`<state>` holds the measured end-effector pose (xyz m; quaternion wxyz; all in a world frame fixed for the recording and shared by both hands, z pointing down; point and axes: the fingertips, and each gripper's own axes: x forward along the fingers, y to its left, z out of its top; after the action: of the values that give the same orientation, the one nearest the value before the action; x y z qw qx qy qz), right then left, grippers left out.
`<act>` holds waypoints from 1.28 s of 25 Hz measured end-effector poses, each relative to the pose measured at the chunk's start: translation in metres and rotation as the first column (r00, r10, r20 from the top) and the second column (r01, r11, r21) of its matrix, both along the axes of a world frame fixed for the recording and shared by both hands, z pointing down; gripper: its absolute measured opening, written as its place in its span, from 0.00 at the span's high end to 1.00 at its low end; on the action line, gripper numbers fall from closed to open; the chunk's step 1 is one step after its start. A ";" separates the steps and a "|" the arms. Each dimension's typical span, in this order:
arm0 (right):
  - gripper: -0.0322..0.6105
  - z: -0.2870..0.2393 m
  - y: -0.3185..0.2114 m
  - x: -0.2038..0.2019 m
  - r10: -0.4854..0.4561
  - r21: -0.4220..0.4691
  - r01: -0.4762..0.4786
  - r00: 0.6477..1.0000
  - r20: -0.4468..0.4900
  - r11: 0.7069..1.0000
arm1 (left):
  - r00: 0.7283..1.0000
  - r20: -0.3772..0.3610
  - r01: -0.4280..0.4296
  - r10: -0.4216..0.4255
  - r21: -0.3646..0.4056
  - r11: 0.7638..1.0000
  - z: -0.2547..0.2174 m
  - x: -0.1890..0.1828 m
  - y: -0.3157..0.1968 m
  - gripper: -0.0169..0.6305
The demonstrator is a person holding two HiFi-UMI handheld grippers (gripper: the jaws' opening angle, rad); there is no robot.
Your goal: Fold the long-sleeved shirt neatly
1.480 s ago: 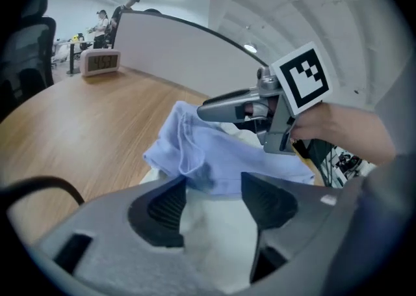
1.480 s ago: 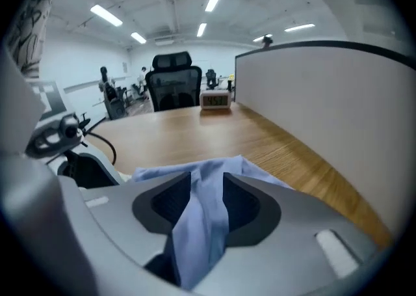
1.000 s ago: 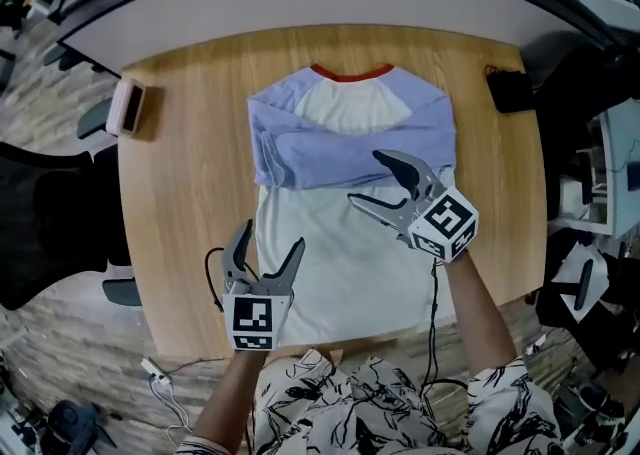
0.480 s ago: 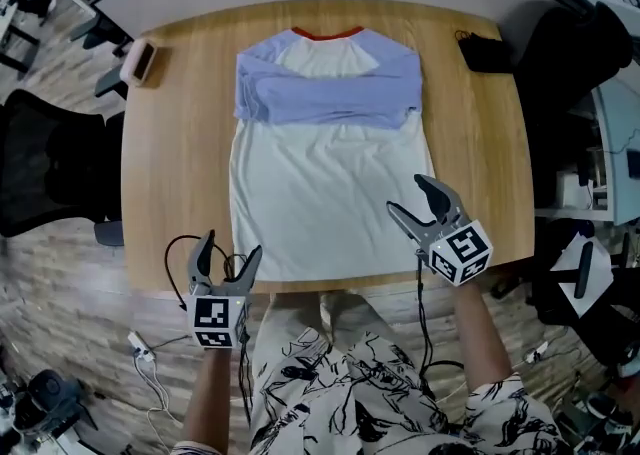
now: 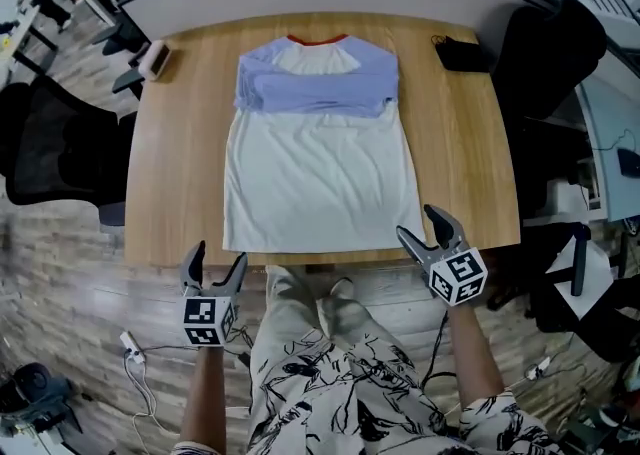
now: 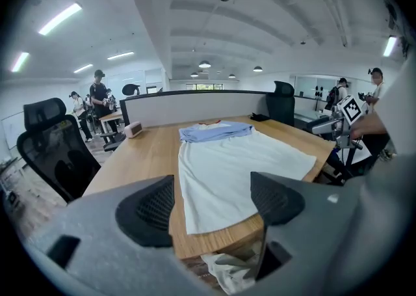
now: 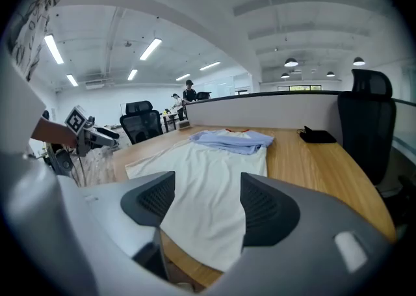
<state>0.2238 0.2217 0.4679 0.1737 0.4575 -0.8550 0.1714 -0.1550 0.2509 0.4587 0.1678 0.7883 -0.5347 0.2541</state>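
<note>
One long-sleeved shirt lies flat down the middle of the desk. It has a white body and red collar, with both lilac sleeves crossed over the chest and the hem at the near edge. Two grippers hover there: the left hand-held gripper off the edge below the left hem corner, the right hand-held gripper near the right corner. Both tilt down towards the shirt, jaws apart and empty (each has just narrowed slightly). One black pouch and one small pale box sit at the far corners.
</note>
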 end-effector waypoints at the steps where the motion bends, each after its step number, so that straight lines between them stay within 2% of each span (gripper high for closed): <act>1: 0.44 0.009 0.008 0.007 0.018 -0.006 -0.019 1.000 -0.024 1.000 | 1.000 -0.002 0.006 -0.006 -0.003 1.000 0.006 -0.002 0.004 0.41; 5: 0.44 0.051 0.034 0.033 0.101 -0.075 -0.105 0.993 -0.055 0.992 | 0.999 -0.006 0.040 -0.040 -0.030 0.999 0.038 -0.011 0.007 0.42; 10: 0.45 0.098 0.050 0.049 0.150 -0.189 -0.160 0.987 -0.064 0.969 | 0.996 -0.024 0.088 -0.091 -0.100 0.991 0.084 -0.025 -0.003 0.42; 13: 0.49 0.115 0.049 0.061 0.194 -0.232 -0.198 0.980 -0.040 0.952 | 0.994 -0.038 0.098 -0.103 -0.123 0.988 0.101 -0.027 -0.008 0.43; 17: 0.56 0.125 0.047 0.067 0.223 -0.280 -0.212 0.975 0.009 0.936 | 0.996 -0.043 0.070 -0.077 -0.145 0.987 0.117 -0.021 -0.011 0.44; 21: 0.68 0.129 0.046 0.064 0.244 -0.287 -0.236 0.970 -0.009 0.928 | 0.995 -0.035 0.084 -0.091 -0.163 0.983 0.126 -0.027 -0.014 0.48; 23: 0.69 0.130 0.047 0.061 0.257 -0.292 -0.247 0.966 -0.003 0.924 | 0.992 -0.040 0.107 -0.116 -0.186 0.977 0.133 -0.031 -0.012 0.50; 24: 0.70 0.131 0.048 0.060 0.266 -0.291 -0.256 0.964 -0.006 0.922 | 0.990 -0.044 0.122 -0.133 -0.191 0.974 0.135 -0.033 -0.011 0.53; 26: 0.78 0.132 0.048 0.062 0.289 -0.290 -0.283 0.957 -0.023 0.914 | 0.987 -0.039 0.144 -0.155 -0.191 0.971 0.137 -0.035 -0.010 0.60; 28: 0.84 0.134 0.048 0.063 0.305 -0.298 -0.303 0.951 -0.041 0.905 | 0.991 -0.019 0.129 -0.135 -0.193 0.973 0.137 -0.032 -0.007 0.66; 29: 0.86 0.134 0.049 0.062 0.302 -0.305 -0.301 0.952 -0.044 0.904 | 0.993 -0.007 0.114 -0.117 -0.195 0.974 0.136 -0.029 -0.006 0.71; 31: 0.90 0.134 0.050 0.058 0.280 -0.321 -0.278 0.959 -0.040 0.906 | 0.995 0.017 0.097 -0.096 -0.198 0.975 0.135 -0.024 -0.006 0.89; 32: 0.90 0.132 0.051 0.056 0.271 -0.325 -0.268 0.962 -0.037 0.907 | 0.995 0.021 0.100 -0.097 -0.197 0.975 0.133 -0.024 -0.005 0.90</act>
<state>0.2800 0.2724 0.6003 0.2180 0.5351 -0.7442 0.3351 -0.1786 0.2456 0.5914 0.2545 0.7387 -0.5462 0.3019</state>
